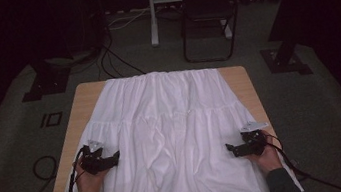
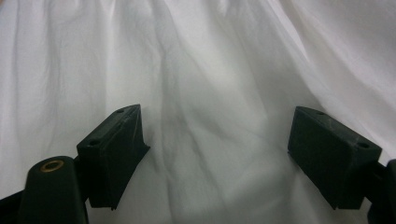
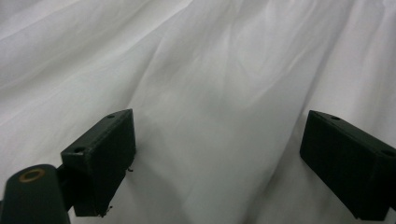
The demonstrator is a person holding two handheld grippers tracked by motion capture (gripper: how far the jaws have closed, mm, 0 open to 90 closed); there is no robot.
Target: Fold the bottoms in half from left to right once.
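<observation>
White cloth (image 1: 174, 136) is spread flat over the wooden bench (image 1: 85, 95), ready for handling. The left tool (image 1: 113, 160) at eight o'clock and the right tool (image 1: 231, 150) at four o'clock are held wide, empty, aimed inward at it.

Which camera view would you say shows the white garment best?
The high view: the whole white garment lies spread over the table. Both gripper views give only close-up wrinkled fabric.

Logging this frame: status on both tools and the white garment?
Left tool open, right tool open, nothing gripped. White garment spread flat over the table, tools at its side edges. Nothing in the way.
</observation>
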